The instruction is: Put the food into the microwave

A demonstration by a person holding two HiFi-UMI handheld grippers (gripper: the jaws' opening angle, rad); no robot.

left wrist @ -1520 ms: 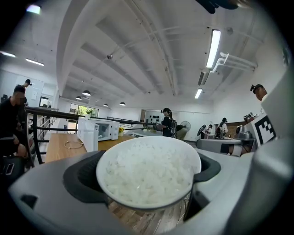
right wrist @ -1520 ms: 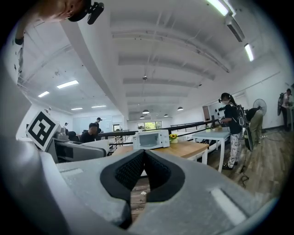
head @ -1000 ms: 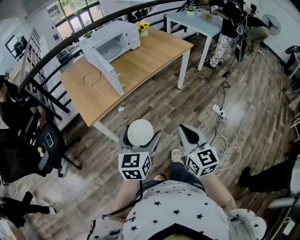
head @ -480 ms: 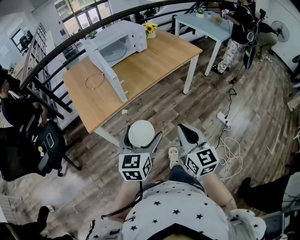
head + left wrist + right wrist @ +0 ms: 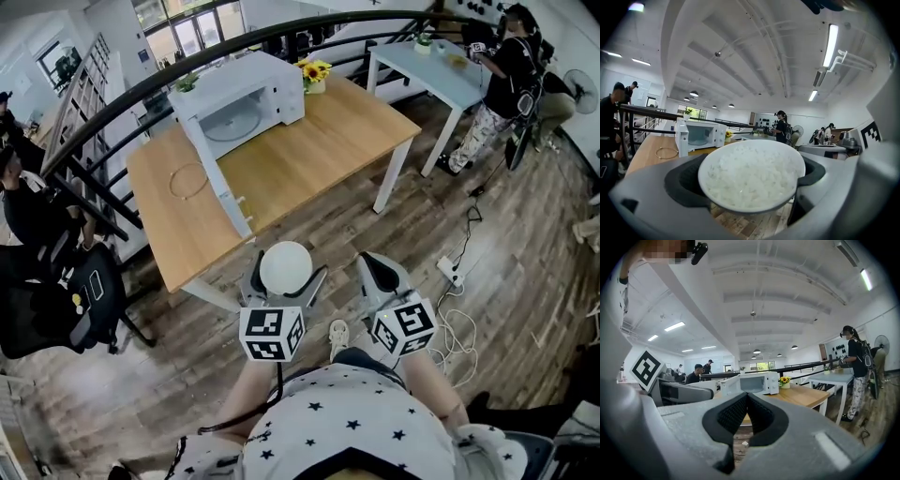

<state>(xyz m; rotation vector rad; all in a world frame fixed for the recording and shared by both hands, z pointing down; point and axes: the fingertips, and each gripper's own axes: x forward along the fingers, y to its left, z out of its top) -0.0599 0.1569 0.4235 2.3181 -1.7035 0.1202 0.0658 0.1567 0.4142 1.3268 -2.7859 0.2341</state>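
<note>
Your left gripper (image 5: pixel 283 277) is clamped on a white bowl of rice (image 5: pixel 751 176), its jaws pressed against the bowl's sides. Your right gripper (image 5: pixel 373 268), just beside it, has its jaws pressed together on nothing. The microwave (image 5: pixel 246 101) stands door open on the table (image 5: pixel 314 155), well ahead of both grippers.

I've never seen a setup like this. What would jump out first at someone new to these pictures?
A white bowl of rice, clamped between the jaws of the left gripper, close in front of the person. Ahead, on the wooden table, a white microwave stands with its door swung wide open, yellow flowers beside it. The right gripper is shut and empty.
</note>
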